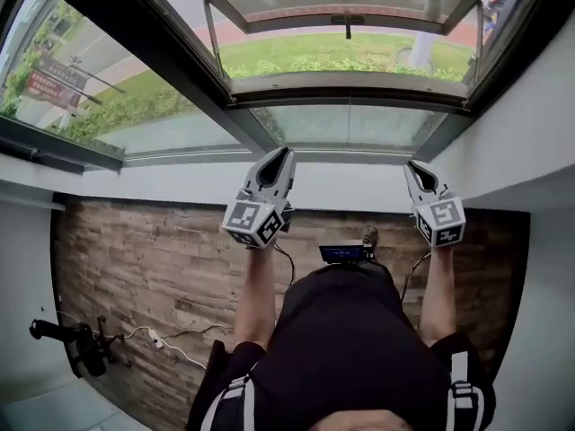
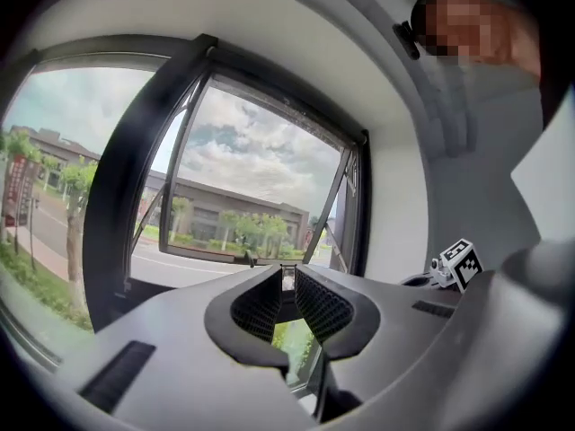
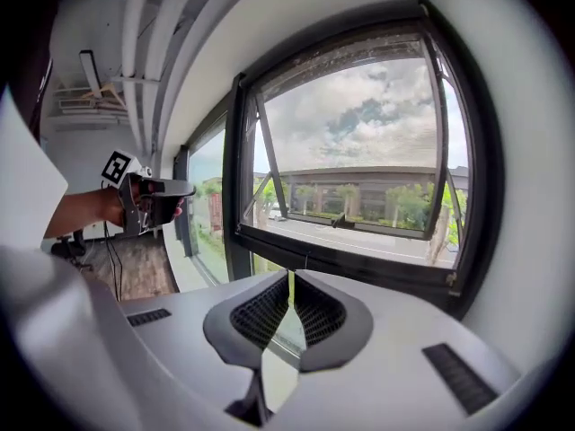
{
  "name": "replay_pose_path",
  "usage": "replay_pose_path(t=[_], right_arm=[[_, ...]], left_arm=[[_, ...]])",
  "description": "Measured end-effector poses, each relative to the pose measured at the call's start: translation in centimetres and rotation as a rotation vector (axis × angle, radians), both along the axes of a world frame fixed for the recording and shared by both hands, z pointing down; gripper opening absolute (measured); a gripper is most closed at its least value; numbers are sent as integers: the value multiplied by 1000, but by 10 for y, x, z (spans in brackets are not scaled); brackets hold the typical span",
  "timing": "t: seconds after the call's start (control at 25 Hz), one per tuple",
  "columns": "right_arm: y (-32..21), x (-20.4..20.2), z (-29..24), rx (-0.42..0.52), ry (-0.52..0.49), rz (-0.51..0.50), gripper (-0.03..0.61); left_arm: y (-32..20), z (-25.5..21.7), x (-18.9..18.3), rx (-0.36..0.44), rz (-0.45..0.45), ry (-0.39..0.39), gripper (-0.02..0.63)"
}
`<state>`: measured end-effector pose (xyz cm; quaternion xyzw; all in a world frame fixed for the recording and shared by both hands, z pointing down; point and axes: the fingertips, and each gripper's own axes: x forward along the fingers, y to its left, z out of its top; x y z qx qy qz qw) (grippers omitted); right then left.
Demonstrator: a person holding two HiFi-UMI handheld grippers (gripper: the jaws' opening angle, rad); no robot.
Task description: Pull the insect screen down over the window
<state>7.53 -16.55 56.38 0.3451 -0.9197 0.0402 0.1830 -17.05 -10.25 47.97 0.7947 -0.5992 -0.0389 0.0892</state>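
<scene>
Black-framed window (image 1: 346, 97) lies directly ahead, its sash tilted outward; the insect screen cannot be made out. Left gripper (image 1: 280, 154) and right gripper (image 1: 411, 167) point toward it, jaws closed, empty.

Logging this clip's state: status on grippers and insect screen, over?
Left gripper and right gripper shut, empty. Insect screen not in sight; window sash open outward. Nothing blocking.

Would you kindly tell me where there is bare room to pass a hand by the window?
The white ledge is bare between the left claw and right claw. Crowded: left corner of the floor, with cables and a black stand.
</scene>
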Motion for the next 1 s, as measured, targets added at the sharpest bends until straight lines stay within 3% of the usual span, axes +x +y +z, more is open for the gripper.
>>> replay_pose_path(t=[0.24,0.44,0.68,1.0], right_arm=[[82,7,-17,-2,-44,99,20],[184,39,5,-75,-9,183,20],[240,53,-16,-41,-72,211,20],[290,86,-51,5,-201,198,20]], left_arm=[[69,-6,-28,54,22,59,46],[140,19,-17,24,76,132,46],[199,-5,2,70,107,109,46],[260,-52,34,164,57,95,46]])
